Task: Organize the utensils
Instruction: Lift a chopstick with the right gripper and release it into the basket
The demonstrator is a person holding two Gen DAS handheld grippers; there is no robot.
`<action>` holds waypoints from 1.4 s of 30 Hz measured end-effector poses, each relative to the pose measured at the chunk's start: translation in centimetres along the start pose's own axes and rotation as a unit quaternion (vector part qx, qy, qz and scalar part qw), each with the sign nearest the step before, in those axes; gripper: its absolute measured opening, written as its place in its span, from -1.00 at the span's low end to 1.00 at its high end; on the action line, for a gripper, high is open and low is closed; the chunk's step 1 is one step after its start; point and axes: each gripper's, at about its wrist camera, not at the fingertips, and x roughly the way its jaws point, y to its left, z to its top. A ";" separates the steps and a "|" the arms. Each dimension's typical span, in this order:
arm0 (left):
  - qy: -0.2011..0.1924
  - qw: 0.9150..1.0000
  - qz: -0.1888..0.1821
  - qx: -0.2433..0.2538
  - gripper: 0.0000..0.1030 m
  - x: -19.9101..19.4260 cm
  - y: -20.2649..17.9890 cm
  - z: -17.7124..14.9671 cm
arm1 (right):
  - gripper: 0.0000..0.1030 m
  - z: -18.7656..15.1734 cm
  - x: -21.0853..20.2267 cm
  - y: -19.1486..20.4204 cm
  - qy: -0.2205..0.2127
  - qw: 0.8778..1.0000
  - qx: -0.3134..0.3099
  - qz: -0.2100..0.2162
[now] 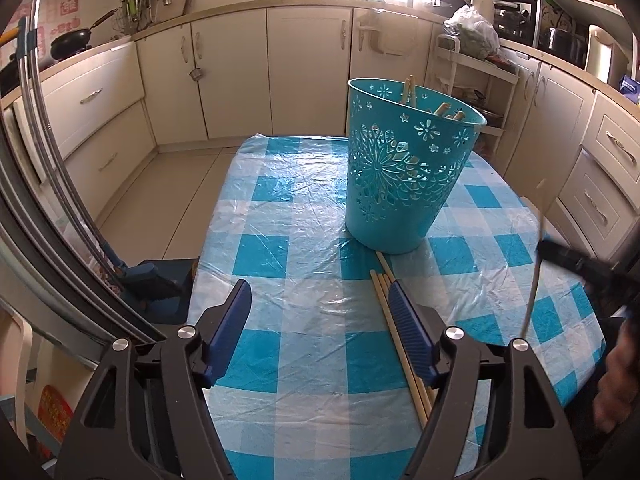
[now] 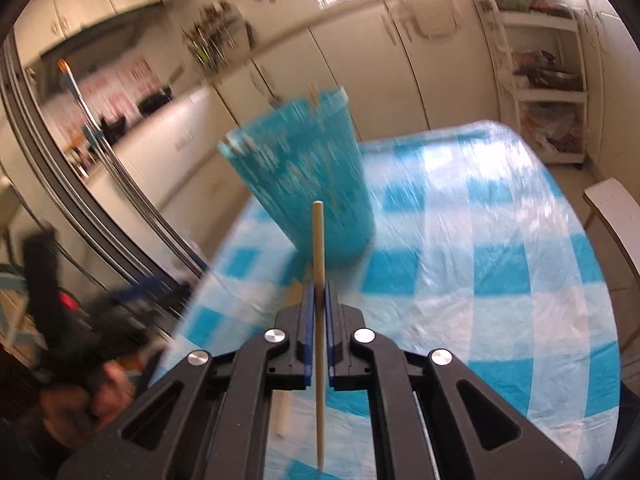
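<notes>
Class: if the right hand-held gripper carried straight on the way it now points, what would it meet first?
Probably the blue basket, dead ahead of the right hand-held gripper; the chopstick it grips would touch first. Blur leaves depth uncertain.

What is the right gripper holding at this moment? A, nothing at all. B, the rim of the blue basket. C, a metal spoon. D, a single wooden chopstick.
D: in the right wrist view the right gripper has its jaws shut on one wooden chopstick, with the blue basket standing apart behind it.
</notes>
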 end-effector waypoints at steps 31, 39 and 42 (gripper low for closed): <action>0.029 0.999 -0.001 -0.042 0.36 1.5 2.1 -1.2 | -0.90 13.6 -7.2 6.5 -0.178 0.981 -0.066 0.026; 0.034 0.999 -0.002 -0.043 0.36 1.8 2.0 -1.5 | -0.90 13.7 1.4 5.0 -0.138 0.987 -0.069 -0.041; 0.035 0.998 0.000 -0.043 0.36 1.8 2.1 -1.6 | -0.90 12.3 4.3 3.8 -0.106 0.991 -0.060 -0.057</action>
